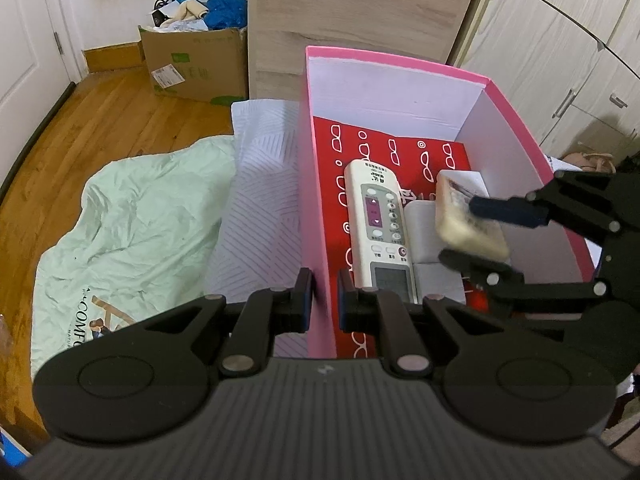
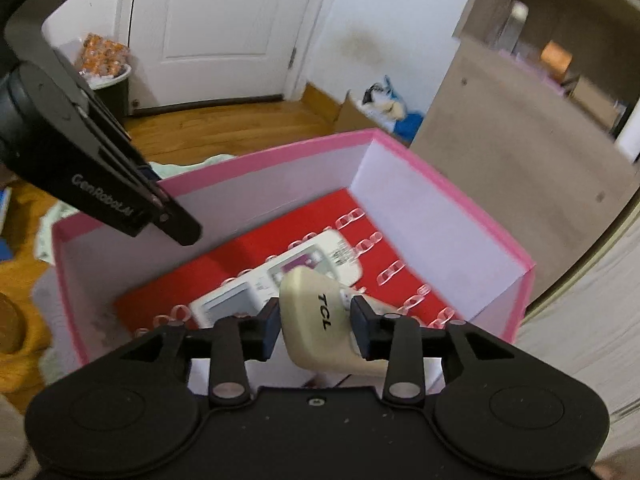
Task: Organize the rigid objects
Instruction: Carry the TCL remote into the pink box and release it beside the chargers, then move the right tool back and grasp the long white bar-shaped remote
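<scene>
A pink box [image 1: 316,184] with white inner walls stands on the bed; it also shows in the right wrist view [image 2: 452,184]. A red sheet with white glasses prints [image 1: 400,144] lines its bottom. A white remote [image 1: 378,232] lies inside, also in the right wrist view [image 2: 280,276]. My left gripper [image 1: 323,300] is shut on the box's left wall. My right gripper [image 2: 316,324] is shut on a cream TCL remote [image 2: 316,320] and holds it above the box interior; the remote [image 1: 468,224] and gripper [image 1: 472,232] also show in the left wrist view.
A white box [image 1: 436,248] lies inside beside the white remote. The bed has a striped white sheet [image 1: 260,200] and a mint cover [image 1: 132,208]. A cardboard carton [image 1: 196,64] stands on the wood floor. A wooden cabinet [image 1: 360,12] and wardrobe doors [image 1: 560,60] stand behind.
</scene>
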Demonstrator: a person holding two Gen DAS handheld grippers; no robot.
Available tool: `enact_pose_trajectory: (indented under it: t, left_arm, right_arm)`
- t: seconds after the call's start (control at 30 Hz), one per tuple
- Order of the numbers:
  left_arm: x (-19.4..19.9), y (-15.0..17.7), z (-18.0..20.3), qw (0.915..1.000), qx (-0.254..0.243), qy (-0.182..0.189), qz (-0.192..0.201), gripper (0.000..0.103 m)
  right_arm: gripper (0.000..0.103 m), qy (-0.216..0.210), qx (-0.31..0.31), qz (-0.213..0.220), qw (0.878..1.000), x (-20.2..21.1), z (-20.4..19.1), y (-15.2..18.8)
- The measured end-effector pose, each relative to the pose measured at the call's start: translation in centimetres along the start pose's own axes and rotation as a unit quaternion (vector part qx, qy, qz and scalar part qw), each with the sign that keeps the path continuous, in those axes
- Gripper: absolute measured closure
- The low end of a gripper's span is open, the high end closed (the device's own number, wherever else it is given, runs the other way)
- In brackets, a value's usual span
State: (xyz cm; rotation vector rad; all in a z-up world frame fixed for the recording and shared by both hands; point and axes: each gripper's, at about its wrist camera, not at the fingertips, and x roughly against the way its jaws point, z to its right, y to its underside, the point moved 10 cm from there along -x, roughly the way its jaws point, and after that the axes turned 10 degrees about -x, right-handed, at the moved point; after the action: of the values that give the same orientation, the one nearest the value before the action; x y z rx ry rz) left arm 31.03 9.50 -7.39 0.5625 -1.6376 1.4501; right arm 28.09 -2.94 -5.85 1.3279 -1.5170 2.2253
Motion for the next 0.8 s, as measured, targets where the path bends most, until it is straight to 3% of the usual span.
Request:
enact_pose_trajectory:
  t: [0.17,0.37,0.5,0.8]
  left_arm:
    - [0.0,0.1,-0.1,1.0,0.004,0.004,-0.001,0.093]
    - [0.1,0.1,-0.1,1.0,0.002,0.005,-0.003,0.093]
    - [0.1,0.2,-0.1,0.9999,-0.006,0.009,-0.007,0.093]
    - [-0.1,0.2,-0.1,0.9995,-0.013,0.018,-0.023,0.093]
  right_arm:
    - [0.053,-0.089,-0.127,-0.026,0.988,0.6,1.2,0.1]
    - [0.052,-0.136,-0.279,0.022,0.95,4.0,6.0,-1.3]
    - [0.047,-0.114,-0.307,0.04,0.944,6.1,8.6,-1.0]
    - [0.045,-0.047,-0.373,0.009,0.927,7.2,14.7,4.1]
